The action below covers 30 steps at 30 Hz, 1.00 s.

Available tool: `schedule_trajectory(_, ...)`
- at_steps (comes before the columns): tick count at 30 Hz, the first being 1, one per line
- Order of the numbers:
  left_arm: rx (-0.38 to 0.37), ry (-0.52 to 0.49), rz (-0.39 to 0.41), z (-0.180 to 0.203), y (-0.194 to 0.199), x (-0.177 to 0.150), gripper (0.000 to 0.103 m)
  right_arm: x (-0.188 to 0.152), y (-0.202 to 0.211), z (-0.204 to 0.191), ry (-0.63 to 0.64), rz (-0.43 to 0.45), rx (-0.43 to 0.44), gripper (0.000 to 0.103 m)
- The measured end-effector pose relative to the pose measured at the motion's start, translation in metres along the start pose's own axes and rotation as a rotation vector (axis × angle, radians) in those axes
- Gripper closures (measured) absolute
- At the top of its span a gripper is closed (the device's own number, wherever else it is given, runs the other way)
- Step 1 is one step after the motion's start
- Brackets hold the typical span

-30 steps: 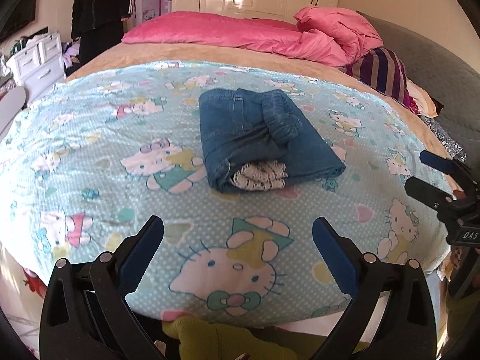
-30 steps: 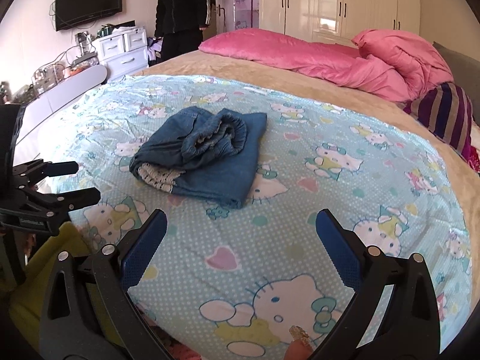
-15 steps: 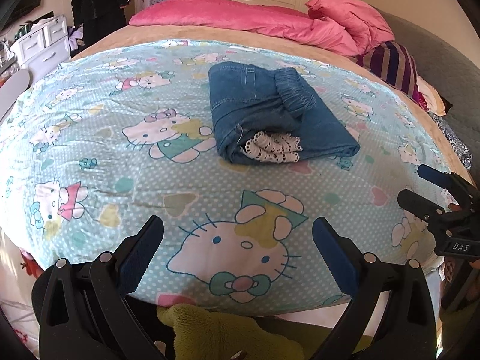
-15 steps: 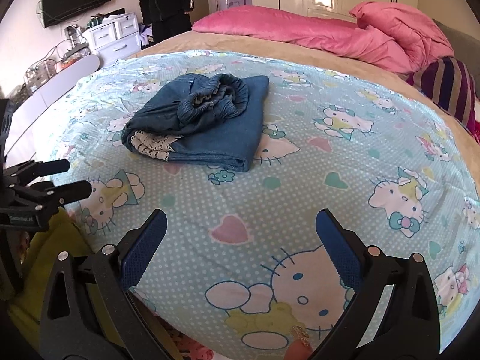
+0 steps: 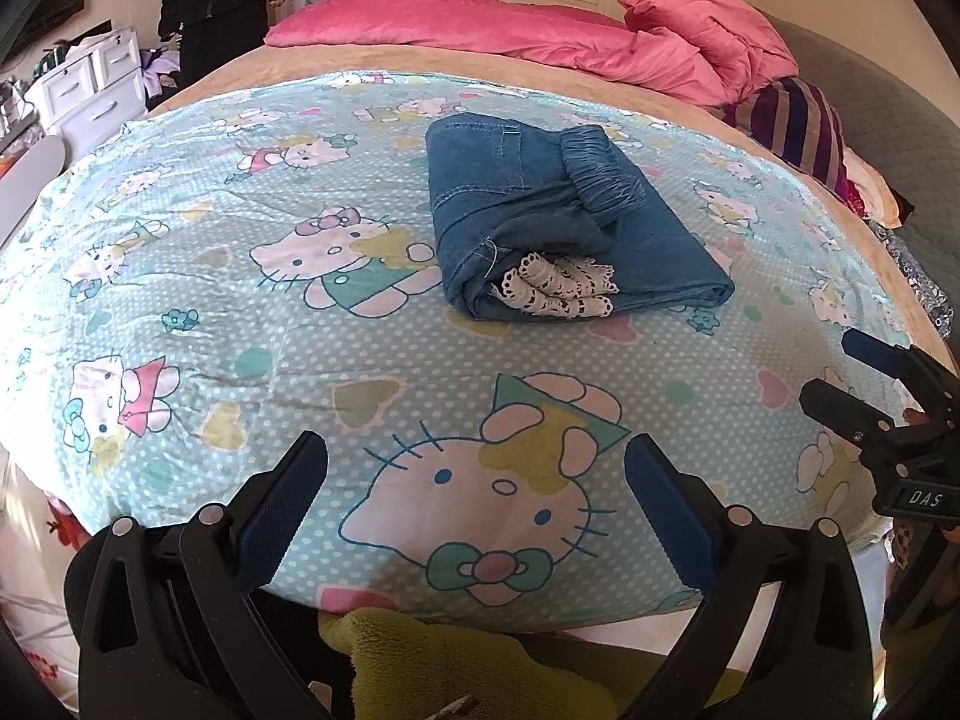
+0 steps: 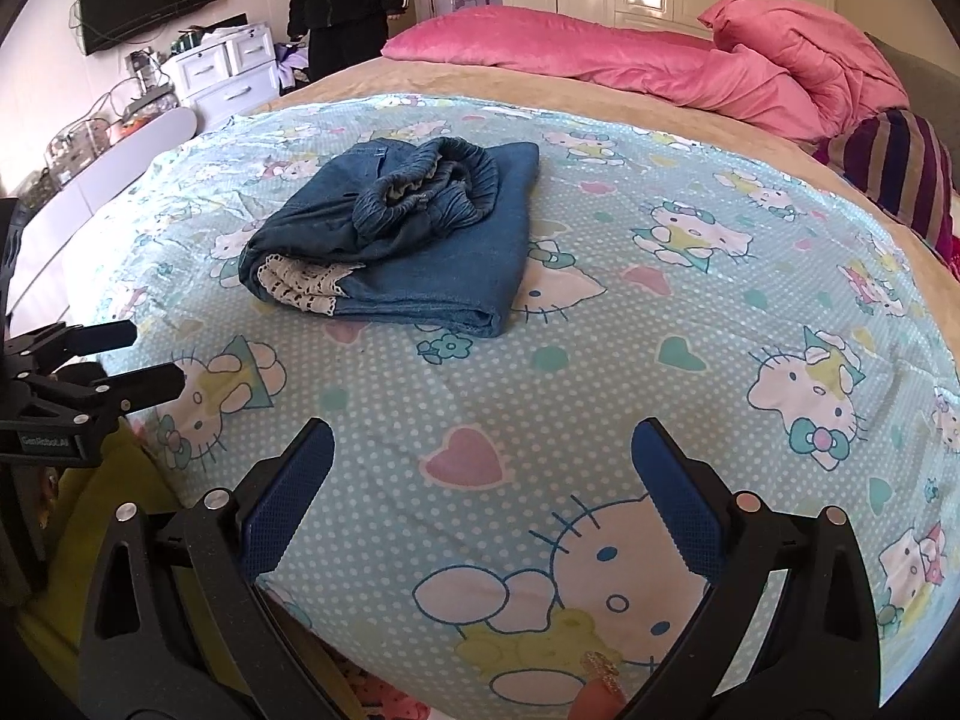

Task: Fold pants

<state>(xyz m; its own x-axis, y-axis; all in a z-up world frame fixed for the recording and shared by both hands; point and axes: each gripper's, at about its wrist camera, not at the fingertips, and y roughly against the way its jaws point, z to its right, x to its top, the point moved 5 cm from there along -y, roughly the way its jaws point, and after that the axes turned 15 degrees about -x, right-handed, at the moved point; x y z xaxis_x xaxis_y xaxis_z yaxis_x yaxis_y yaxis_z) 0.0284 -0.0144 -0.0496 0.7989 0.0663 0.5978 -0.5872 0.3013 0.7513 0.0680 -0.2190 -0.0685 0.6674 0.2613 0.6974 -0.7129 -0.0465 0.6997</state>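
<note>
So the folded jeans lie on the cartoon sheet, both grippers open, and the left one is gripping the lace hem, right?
No. The left gripper holds nothing; the left wrist view shows it short of the jeans, over the sheet. The right gripper is open too.

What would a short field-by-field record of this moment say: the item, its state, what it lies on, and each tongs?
item: pants
state: folded into a bundle, lace trim showing at the near end
lies on: sheet on the bed
left tongs: open, empty, short of the pants
right tongs: open, empty, short of the pants
background: pink duvet, person standing by drawers
</note>
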Motion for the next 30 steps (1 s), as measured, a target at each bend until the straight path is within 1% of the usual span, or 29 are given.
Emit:
schedule_trajectory(10,0.020,0.000,0.001,-0.0011,0.0022,-0.0004,0.004,-0.0002,0.0014,0.0030,-0.006,0.003,-0.002,0.009)
schedule_trajectory(30,0.036,-0.011,-0.009,0.0003,0.0007,-0.0003,0.004,0.0003,0.0012,0.0028,-0.003,0.003,-0.009,0.009)
